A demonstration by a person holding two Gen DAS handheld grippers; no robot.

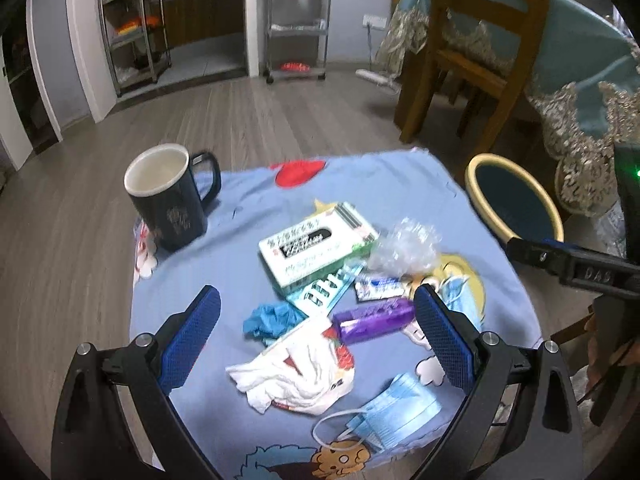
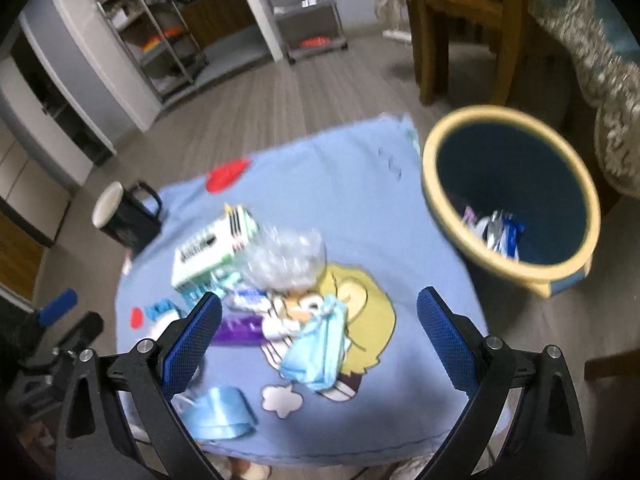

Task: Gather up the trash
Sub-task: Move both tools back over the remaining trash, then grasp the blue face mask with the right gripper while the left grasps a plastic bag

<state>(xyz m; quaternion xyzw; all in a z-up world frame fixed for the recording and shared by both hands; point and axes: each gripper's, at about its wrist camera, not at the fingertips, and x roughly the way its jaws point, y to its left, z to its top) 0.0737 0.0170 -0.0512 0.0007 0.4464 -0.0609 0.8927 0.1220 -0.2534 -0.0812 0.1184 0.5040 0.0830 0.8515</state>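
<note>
Both my grippers, left and right, are spread wide, empty. Two light-blue pleated face masks lie between and below my fingers; one round dark-blue yellow-rimmed bin sits ahead-right, its contents blurred.

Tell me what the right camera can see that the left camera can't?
Only the right wrist view looks down into the trash bin and shows wrappers already inside. Only the left wrist view shows the crumpled white bag and blue glove clearly. Both show the mug, green-and-white box, purple wrapper, clear plastic and open grippers.
</note>
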